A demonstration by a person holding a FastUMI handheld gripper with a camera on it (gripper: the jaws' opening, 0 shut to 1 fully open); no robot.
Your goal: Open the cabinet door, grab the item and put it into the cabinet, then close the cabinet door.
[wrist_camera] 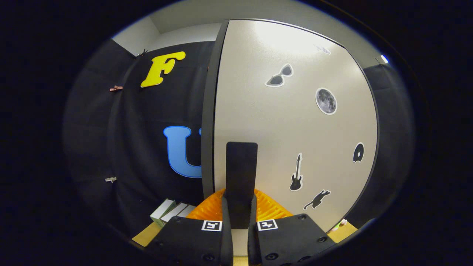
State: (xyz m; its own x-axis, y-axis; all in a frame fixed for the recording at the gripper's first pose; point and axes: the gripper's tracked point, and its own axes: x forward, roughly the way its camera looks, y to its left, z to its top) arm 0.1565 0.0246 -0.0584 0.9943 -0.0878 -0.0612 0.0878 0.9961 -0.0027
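The hand-held gripper (239, 216) has its two fingers drawn in on the black rectangular handle (241, 173) of the pale grey cabinet door (281, 125), one finger against each side of the handle's lower end, so it is grasping the handle. The door, edged in a dark frame and dotted with small stickers (sunglasses, a moon, a guitar, a cat), stands right ahead of the fingers. Whether it is fully closed or slightly ajar I cannot tell.

An orange ribbed plastic thing (207, 210) lies just beyond the fingers, low against the door; what it is I cannot tell. A few small white-and-green boxes (170, 212) sit on the tan wooden surface (147, 236) to its left, and one may be the item to stow.

The step in hand looks like a door step, most likely opening. The next move calls for pulling the handle along the door's arc while holding the grip firm.
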